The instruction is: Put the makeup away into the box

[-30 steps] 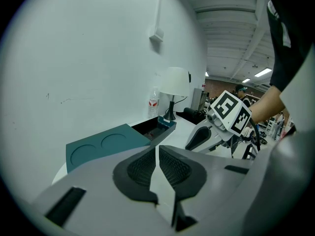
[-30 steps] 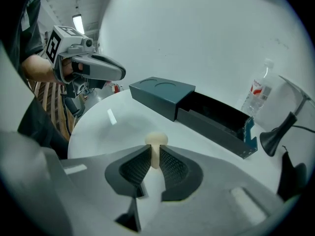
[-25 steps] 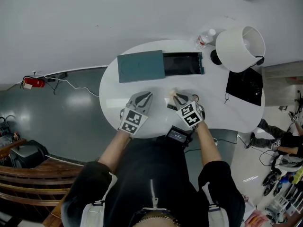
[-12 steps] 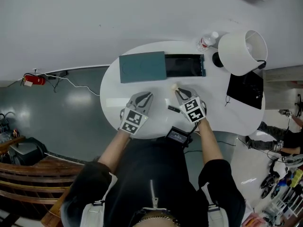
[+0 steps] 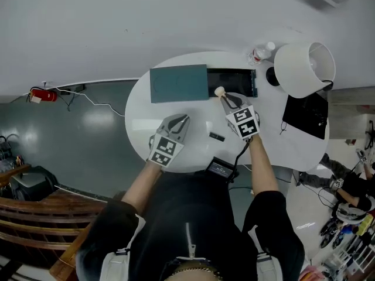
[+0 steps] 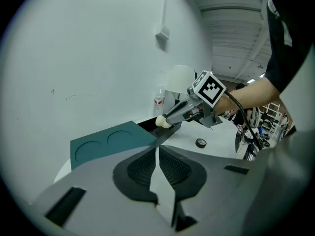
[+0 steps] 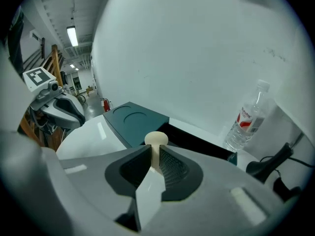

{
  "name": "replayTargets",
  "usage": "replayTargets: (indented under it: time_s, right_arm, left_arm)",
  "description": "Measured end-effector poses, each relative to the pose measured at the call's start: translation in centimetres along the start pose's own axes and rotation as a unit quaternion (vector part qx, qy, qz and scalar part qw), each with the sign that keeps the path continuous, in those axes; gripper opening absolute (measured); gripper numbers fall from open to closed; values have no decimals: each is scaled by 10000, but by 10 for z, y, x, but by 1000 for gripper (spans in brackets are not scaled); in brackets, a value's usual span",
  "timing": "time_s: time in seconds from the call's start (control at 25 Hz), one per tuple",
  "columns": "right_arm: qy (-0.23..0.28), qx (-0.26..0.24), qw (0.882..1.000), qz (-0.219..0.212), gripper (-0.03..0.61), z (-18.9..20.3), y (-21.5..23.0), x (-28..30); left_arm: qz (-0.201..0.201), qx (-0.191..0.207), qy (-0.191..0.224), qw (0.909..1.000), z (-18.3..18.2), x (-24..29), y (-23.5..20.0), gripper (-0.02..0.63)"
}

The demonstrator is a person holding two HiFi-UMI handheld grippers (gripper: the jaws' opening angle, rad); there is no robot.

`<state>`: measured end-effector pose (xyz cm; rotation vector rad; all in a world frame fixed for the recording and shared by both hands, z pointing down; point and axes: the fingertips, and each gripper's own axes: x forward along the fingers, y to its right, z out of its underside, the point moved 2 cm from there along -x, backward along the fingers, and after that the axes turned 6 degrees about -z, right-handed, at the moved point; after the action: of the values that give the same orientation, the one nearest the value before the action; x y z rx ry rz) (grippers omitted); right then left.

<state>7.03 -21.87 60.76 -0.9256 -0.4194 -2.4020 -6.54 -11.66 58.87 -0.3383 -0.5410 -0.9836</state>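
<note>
Right gripper (image 5: 225, 98), clenched on the cream round-headed makeup applicator (image 5: 219, 91), has carried it from the near side to the left end of the open dark rectangular box (image 5: 252, 82); deposit appears imminent. Left gripper (image 5: 183, 119) is closed and empty. 1 small black item (image 5: 216, 136) remains on the white oval table (image 5: 140, 113).

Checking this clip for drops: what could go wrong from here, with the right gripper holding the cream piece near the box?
1. The right gripper pinches only the thin stem of the cream applicator; it might slip or tilt.
2. The box opening is narrow, with the teal lid beside it; an early release might land there.
3. Overshooting might knock the water bottle behind.
</note>
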Motion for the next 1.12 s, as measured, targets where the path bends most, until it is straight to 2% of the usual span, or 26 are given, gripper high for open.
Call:
replayTargets:
  time_s: [0.48, 1.12]
  right_arm:
    - [-374, -78, 9992, -90, 55, -13, 30, 43]
    - [-1147, -240, 9923, -390, 58, 5, 40, 92]
  left_arm:
    - [-197, -211, -132, 9995, 8, 1, -14, 14]
    - [-451, -453, -345, 9974, 27, -7, -28, 14]
